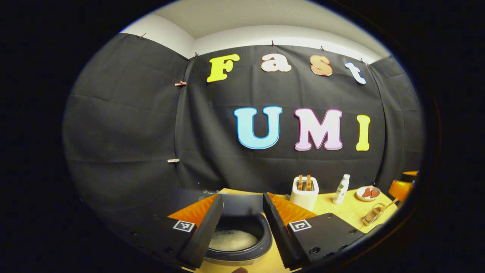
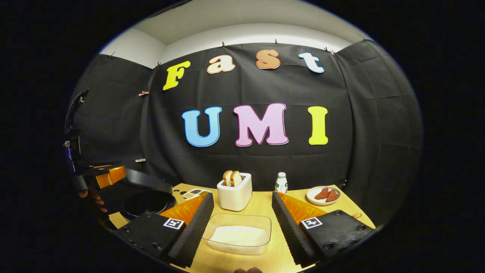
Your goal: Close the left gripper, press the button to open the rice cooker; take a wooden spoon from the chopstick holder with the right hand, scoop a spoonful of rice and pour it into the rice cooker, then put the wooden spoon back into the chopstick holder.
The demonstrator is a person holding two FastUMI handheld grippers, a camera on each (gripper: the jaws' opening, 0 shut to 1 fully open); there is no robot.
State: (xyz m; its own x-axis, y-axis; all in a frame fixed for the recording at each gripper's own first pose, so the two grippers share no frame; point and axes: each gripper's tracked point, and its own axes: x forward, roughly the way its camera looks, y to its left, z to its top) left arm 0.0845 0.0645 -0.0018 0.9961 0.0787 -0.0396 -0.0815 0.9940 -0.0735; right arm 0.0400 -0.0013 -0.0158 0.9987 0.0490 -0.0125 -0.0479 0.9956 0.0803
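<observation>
**Table [image 2: 261, 206], landmark: toaster [image 2: 235, 195].** All places below are given from the toaster, as the right gripper view has it.

**Rice cooker [image 1: 242, 258].** It stands left of the toaster, near the table's left edge. It is open, with the mouth facing straight up. The lid [image 2: 147, 182] is raised at the back, towards the wall. Pale contents lie in the pot; whether they are rice or water cannot be told.

**Rice container [image 2: 261, 223].** This clear tray sits just in front of the toaster and holds a white mound. Its long axis runs side to side across the right gripper view, with a broad side facing that gripper.

**Left gripper [image 1: 242, 197].** The jaws are wide and hold nothing. It hangs directly over the cooker's mouth, with the pot framed between the fingers.

**Right gripper [image 2: 242, 195].** The jaws are wide and empty. It is lined up on the container and toaster.

**Wooden spoon.** A small tan tip [image 2: 356, 215] lies right of the toaster, at the table's near right edge. It is too small to identify, so the spoon's axis and heading cannot be stated.

**Risks, in my judgement.**
- The left gripper sits low over the open pot. Any drop or sideways drift could strike the rim or knock the raised lid down.
- A loaded spoon must travel leftward from the container to the cooker over bare table. Tilting its bowl on that run would spill grains.
- The left gripper occupies the space above the pot, so the spoon's approach could collide with it.
</observation>
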